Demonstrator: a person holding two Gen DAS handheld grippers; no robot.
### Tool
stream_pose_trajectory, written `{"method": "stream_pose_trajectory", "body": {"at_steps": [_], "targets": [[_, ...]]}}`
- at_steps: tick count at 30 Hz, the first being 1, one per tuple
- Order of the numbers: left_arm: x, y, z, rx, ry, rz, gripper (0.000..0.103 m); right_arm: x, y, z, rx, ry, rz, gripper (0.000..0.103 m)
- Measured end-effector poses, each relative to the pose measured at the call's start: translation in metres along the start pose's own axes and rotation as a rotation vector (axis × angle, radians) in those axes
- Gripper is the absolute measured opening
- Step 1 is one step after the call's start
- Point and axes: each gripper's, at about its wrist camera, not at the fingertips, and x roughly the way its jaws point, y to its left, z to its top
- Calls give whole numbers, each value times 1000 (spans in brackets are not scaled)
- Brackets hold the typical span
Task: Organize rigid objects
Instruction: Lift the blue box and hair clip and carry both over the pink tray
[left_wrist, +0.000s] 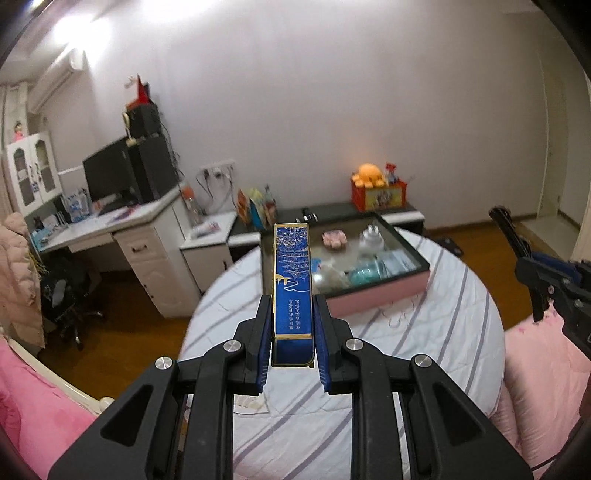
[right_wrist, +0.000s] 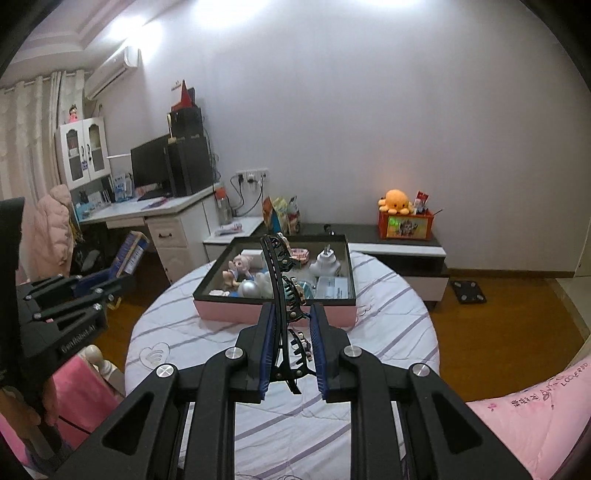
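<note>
My left gripper (left_wrist: 293, 314) is shut on a long blue box with gold edges (left_wrist: 291, 280) and holds it above the striped bed, short of the pink tray (left_wrist: 376, 299). The blue box also shows at the left of the right wrist view (right_wrist: 131, 253). My right gripper (right_wrist: 292, 321) is shut on a black hair claw clip (right_wrist: 282, 291), held above the bed in front of the pink tray (right_wrist: 273, 314). The tray holds a doll (right_wrist: 240, 269), a white plug (right_wrist: 327, 264) and other small items. The right gripper shows at the right of the left wrist view (left_wrist: 543, 280).
The tray lies on a round bed with a white striped sheet (right_wrist: 388, 350). Pink quilts (left_wrist: 543, 369) lie at both sides. A white desk with a monitor (right_wrist: 151, 170) stands at the left wall. A low cabinet with an orange plush toy (right_wrist: 395, 201) stands behind the bed.
</note>
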Motion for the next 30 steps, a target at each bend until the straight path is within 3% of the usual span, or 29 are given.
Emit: {"method": "stream_pose_trajectory", "body": {"at_steps": [6,16,30], "targets": [[-20,7,-4,-12,-75,33,21,-14,0,-6,4,-31,3,19],[-22,12,-8,-25,-73,37,21,-20,0,-8,-8,-35,13,19],[25,12,13,-22,-28,35,21,16,1,6,-32,-15,12,19]]}}
